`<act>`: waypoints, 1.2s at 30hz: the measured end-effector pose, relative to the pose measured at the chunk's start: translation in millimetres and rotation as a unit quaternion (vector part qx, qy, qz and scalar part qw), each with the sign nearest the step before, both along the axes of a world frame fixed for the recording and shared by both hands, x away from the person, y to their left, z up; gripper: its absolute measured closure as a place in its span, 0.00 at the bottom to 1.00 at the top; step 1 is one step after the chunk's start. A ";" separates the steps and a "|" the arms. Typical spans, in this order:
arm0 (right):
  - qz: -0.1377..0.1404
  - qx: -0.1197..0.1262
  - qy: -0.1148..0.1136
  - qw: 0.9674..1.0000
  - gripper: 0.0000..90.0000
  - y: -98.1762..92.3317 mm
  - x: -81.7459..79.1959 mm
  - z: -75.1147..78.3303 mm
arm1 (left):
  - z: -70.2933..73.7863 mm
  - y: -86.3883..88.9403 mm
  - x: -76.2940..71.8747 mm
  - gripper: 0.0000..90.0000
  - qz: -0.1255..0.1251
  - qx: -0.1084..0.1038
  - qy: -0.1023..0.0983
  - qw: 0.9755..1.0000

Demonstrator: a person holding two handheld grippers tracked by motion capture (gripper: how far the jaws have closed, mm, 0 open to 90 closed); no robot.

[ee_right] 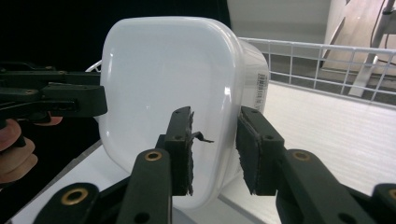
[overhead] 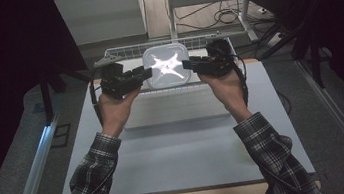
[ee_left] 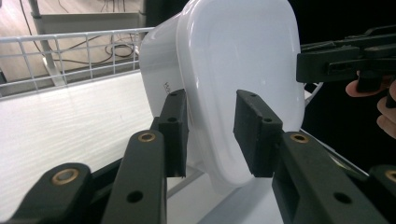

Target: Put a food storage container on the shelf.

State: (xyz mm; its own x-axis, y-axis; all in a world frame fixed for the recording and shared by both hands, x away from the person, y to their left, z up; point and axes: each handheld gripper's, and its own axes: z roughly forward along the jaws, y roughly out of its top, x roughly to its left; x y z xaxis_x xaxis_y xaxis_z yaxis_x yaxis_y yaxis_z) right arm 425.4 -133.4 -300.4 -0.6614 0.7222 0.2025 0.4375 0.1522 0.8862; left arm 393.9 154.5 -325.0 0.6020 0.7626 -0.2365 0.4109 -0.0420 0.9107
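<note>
A white, rounded-square plastic container (overhead: 166, 66) with its lid on sits at the front of a wire basket (overhead: 123, 50), glare on its top. My left gripper (overhead: 146, 72) straddles its left rim and my right gripper (overhead: 187, 64) its right rim. In the left gripper view the container's (ee_left: 238, 56) rim runs between the jaws of the left gripper (ee_left: 212, 133), with slack beside the pads. In the right gripper view the rim of the container (ee_right: 159, 70) lies between the jaws of the right gripper (ee_right: 215, 151), also loosely. Both stand open around the rim.
A white table top (overhead: 182, 151) spans the near side, with a pale flat box (overhead: 174, 109) just before the basket. The basket's wire wall (ee_right: 327, 60) rises behind the container. Metal rails (overhead: 33, 170) flank the table; cables lie on the floor beyond.
</note>
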 end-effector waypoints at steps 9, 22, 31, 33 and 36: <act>-0.010 -0.011 0.003 1.000 0.69 5.0 8.4 -3.7 | -0.8 -1.1 10.9 0.69 0.004 0.005 0.003 1.000; -0.022 -0.018 0.005 1.000 0.64 7.7 16.3 -5.4 | -4.4 -0.5 24.4 0.60 0.012 0.004 0.004 1.000; -0.032 -0.017 0.003 0.999 0.60 8.6 21.1 -4.9 | -2.7 -0.1 33.5 0.50 0.021 0.009 0.010 1.000; -0.036 -0.016 0.002 0.999 0.59 8.8 22.9 -5.1 | -2.5 -0.2 35.4 0.49 0.025 0.009 0.010 1.000; -0.047 -0.016 -0.004 0.999 0.56 9.8 26.5 -5.4 | -1.4 -1.2 39.8 0.45 0.036 0.013 0.008 0.999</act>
State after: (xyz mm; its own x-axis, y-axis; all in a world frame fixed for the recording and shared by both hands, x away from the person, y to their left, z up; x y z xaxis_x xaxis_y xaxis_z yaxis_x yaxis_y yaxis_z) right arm 451.9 -123.5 -305.8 -0.5915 0.7874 0.1734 0.4450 0.1395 0.8846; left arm 433.7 153.3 -326.5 0.5418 0.8100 -0.2245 0.4278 -0.0359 0.9032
